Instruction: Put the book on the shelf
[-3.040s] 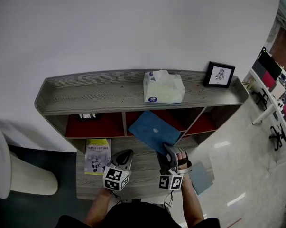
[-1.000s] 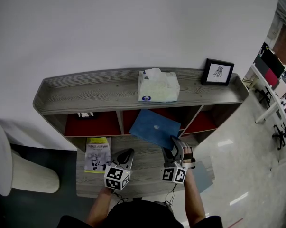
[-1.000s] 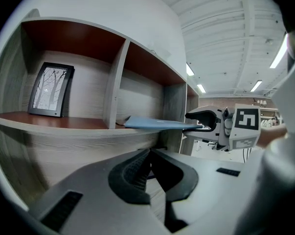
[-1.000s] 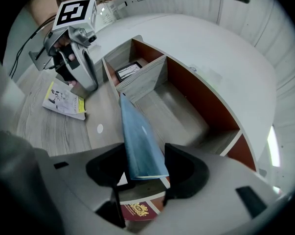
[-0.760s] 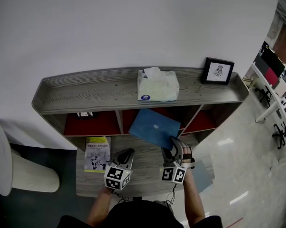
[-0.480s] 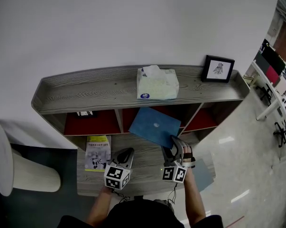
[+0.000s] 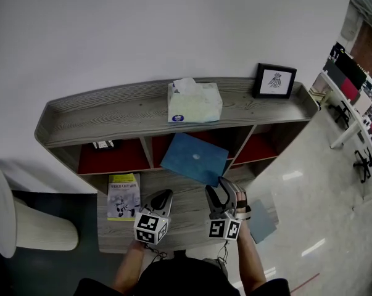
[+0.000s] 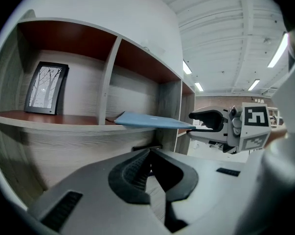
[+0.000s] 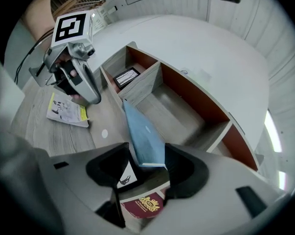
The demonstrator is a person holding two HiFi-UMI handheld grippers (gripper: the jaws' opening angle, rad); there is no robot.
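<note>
Blue book: tilted, far end inside the middle compartment of the shelf, near corner clamped in the right tongs. Left tongs: clenched on nothing, above the worktop, just beside a yellow booklet. Shelf top carries a tissue box and a picture frame

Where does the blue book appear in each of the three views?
Head view: blue book at centre, before the middle compartment of the shelf.
Left gripper view: blue book edge-on, a thin strip at centre.
Right gripper view: blue book at lower centre, close to the camera.
Shared landmark: small framed picture in the left compartment.
</note>
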